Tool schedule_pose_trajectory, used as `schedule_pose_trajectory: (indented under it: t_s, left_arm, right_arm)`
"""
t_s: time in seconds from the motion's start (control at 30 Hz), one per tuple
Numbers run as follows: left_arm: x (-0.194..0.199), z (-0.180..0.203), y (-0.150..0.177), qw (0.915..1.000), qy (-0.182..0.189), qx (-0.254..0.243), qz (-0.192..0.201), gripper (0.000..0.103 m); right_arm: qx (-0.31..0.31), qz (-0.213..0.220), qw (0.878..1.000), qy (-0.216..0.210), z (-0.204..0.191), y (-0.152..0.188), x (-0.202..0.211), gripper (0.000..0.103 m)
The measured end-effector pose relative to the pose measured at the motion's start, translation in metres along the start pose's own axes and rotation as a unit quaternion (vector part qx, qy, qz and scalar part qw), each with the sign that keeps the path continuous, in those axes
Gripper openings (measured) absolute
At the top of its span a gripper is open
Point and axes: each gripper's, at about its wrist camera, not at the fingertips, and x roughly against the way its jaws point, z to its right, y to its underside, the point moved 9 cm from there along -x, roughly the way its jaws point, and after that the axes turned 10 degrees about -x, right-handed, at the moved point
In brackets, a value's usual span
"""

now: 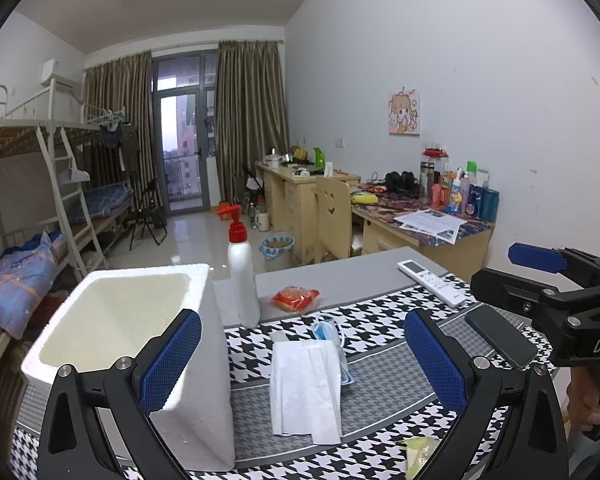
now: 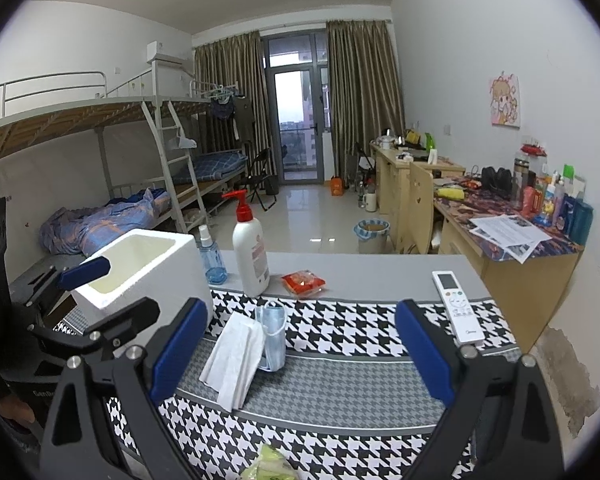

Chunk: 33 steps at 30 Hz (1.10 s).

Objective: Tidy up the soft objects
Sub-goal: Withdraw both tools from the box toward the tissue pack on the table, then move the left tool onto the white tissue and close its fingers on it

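reading "das" on the right tongs (image 1: pixel 556 280) body, nothing else legible.

Dorm room, bunk beds (image 2: pixel 100 128), cluttered desks (image 2: pixel 508 232)

Not much readable txt. White letters "DAS", cut off by the frame edge, stood on the black body of the right tool (image 1: pixel 540 258), seen from the left wrist view. The left tool (image 2: pixel 85 270) carried small pale lettering on its black body at lower left, too blurred to read. The white remote (image 2: pixel 457 306) on the bench had a small logo near its lower end, not legible. The lotion bottle (image 2: pixel 251 255) had a pinkish label, txt too small. Printed sheets (image 2: pixel 510 231) on the far desk: unreadable.
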Motion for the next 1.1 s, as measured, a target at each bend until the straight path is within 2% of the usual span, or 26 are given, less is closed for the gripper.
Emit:
schedule_pose_trajectory:
  t_s: [0.53, 1.1]
  left_arm:
    - [-0.023, 0.014, 0.012, 0.9996, 0.008, 0.003, -0.026, 0.102]
    - [-0.046, 0.012, 0.037, 0.9978, -0.004, 0.017, -0.065, 0.102]
  right_arm:
    - [0.013, -0.030, 0.999, -0.010, 0.009, 0.004, -0.020, 0.097]
    - [0.017, -0.059, 0.998, -0.027, 0.013, 0.012, -0.043, 0.097]
